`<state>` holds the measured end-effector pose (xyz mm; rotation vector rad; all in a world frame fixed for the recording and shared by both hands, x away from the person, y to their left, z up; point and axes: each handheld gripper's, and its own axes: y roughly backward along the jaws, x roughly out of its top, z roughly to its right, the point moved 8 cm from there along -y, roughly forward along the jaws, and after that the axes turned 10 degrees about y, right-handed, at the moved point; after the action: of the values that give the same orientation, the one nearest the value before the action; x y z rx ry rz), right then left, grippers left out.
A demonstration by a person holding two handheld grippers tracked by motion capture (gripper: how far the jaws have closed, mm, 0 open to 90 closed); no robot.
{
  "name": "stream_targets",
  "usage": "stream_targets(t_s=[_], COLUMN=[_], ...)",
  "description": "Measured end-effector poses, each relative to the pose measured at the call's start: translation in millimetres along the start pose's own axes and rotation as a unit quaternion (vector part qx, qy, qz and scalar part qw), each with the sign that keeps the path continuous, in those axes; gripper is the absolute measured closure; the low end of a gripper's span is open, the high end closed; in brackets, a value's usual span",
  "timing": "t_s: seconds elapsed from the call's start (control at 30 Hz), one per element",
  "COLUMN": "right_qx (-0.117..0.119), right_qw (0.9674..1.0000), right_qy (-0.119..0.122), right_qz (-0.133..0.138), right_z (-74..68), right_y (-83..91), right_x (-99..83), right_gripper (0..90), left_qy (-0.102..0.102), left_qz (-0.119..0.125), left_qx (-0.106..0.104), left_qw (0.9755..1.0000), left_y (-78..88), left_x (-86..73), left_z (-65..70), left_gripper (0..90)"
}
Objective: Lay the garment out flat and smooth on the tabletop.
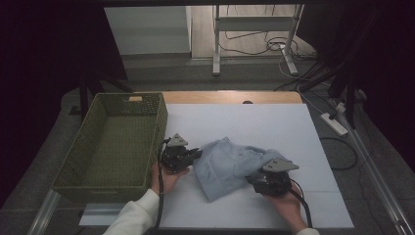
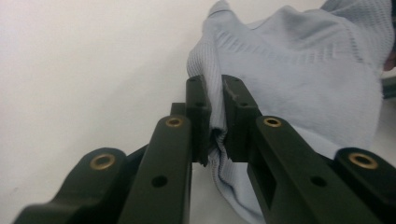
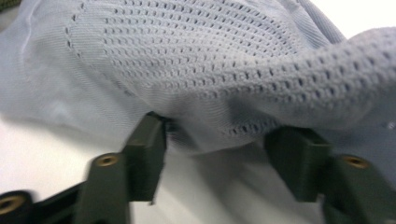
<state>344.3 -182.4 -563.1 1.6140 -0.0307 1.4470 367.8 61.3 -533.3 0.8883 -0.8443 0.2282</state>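
I judge the work about half started: my left tongs are clamped on the near edge of the pale blue knit cloth, which lies crumpled on the white worktop, right of the green woven basket. My right tongs stand half open under a draped fold and grip nothing yet. Lifting or folding is left. The cloth is soft, ribbed in places and open-meshed; the basket is stiff and rectangular.
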Motion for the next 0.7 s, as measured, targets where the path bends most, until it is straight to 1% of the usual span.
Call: stream_targets(t_s=[0.1,0.17,0.2,0.27,0.3,0.4,0.5,0.53,0.57,0.63,0.7], right_qx=[0.006,0.008,0.008,0.01,0.006,-0.003,-0.017,-0.019,-0.018,-0.018,-0.019], right_qw=[0.9998,0.9997,0.9997,0.9997,0.9996,0.9991,0.998,0.9973,0.9969,0.9957,0.9946], right_qy=[0.005,0.012,0.014,0.016,0.023,0.032,0.045,0.052,0.057,0.069,0.081], right_qz=[0.016,0.018,0.018,0.016,0.015,0.026,0.041,0.047,0.051,0.059,0.061], right_z=[1.1,1.5,1.7,2.1,3.1,6.8,10.8,11.3,11.3,9.2,7.6], right_y=[-1.1,-0.7,-0.5,0.7,2.9,13.5,31.7,40.4,46.0,62.5,72.4], right_x=[6.4,8.6,9.2,10.2,11.9,21.2,36.3,43.0,47.1,59.3,68.4], right_gripper=[71.2,82.0,85.1,87.1,87.3,87.5,87.6,87.5,87.5,87.5,87.5], left_qy=[0.005,0.006,0.006,0.004,0.004,0.002,-0.003,-0.005,-0.006,-0.013,-0.022], left_qz=[0.001,0.0,-0.001,-0.003,-0.004,-0.003,-0.004,-0.005,-0.005,-0.009,-0.013], left_qx=[-0.001,-0.001,-0.002,-0.003,-0.004,-0.008,-0.015,-0.016,-0.019,-0.026,-0.029], left_qw=[1.0,1.0,1.0,1.0,1.0,1.0,0.9999,0.9998,0.9998,0.9995,0.9993], left_y=[1.0,1.4,1.6,1.9,2.3,4.1,8.2,9.4,10.9,13.8,15.7], left_x=[-0.7,-1.4,-1.8,-2.5,-2.9,-3.7,-6.2,-7.2,-8.8,-12.8,-16.9], left_z=[-1.7,-2.3,-2.3,-1.6,-1.2,1.0,6.0,7.7,10.4,16.7,23.0], left_gripper=[81.7,81.7,81.7,81.6,81.5,81.5,81.2,81.1,81.1,80.9,80.8])
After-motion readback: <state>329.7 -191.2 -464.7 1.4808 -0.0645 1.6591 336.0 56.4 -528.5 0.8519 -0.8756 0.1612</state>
